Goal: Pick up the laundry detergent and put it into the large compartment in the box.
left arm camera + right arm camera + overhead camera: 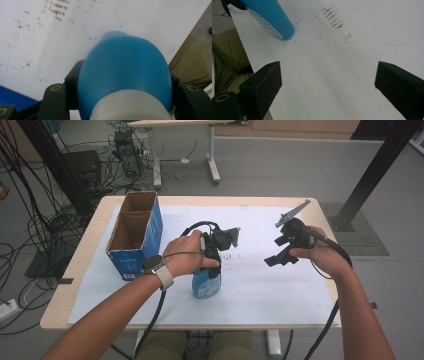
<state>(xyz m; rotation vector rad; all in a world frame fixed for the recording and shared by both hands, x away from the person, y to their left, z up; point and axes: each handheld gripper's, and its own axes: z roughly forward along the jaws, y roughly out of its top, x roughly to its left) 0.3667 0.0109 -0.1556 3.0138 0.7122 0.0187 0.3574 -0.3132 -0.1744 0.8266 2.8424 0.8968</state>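
A blue bottle (204, 284) with a white neck stands upright on the white sheet near the table's front middle. My left gripper (211, 267) comes down on it from above and is shut on its upper part. In the left gripper view the bottle (125, 70) sits wedged between the two black jaws of the left gripper (123, 81). My right gripper (281, 258) hovers over the sheet to the right, apart from the bottle. In its own view the right gripper (328, 80) is open with nothing between its jaws, and the bottle's base (274, 20) shows at the upper left.
An open blue cardboard box (135, 232) stands at the left of the table, its inside in shadow. A white sheet (280, 290) with faint brown marks covers the wooden table (75, 270). Cables trail from both grippers over the front edge.
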